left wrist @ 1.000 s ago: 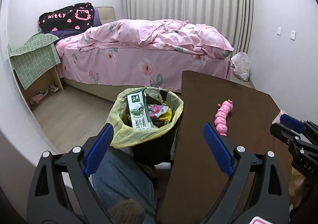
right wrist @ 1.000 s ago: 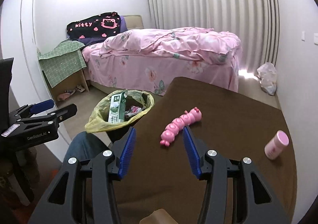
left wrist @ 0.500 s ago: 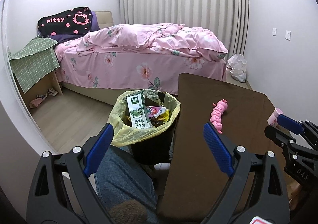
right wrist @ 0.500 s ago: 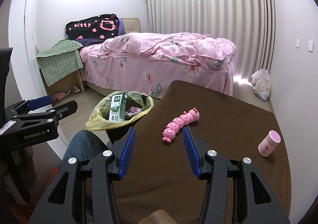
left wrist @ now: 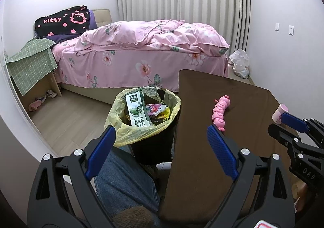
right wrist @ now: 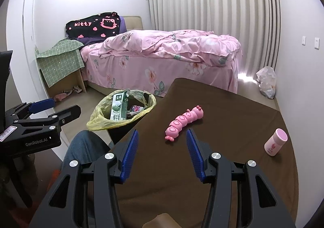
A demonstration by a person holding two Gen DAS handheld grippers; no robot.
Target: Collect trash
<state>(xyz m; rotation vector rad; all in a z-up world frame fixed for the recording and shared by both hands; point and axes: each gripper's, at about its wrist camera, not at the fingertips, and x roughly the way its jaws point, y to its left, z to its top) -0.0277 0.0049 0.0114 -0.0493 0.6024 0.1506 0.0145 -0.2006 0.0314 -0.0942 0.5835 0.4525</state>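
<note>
Left wrist view: the left gripper is spread wide and holds nothing. It hangs over the gap between the trash bin and the brown counter. The bin is black with a yellow bag in it. It stands on the floor, just beside the counter's left edge. A milk carton stands up inside the bin, with bright wrappers next to it. A leg in blue jeans shows below the bin.

On the counter lies a pink caterpillar toy. A small pink bottle stands near the counter's right side, partly hidden behind the right gripper.

In the right wrist view, the right gripper is open about halfway and holds nothing. It hangs over the counter, and the caterpillar toy lies just ahead of it, not touching. The pink bottle is well off to the right. The bin is to the left, past the counter edge.

A bed with a pink flower blanket fills the back of the room. A white plastic bag sits on the floor by the wall.
</note>
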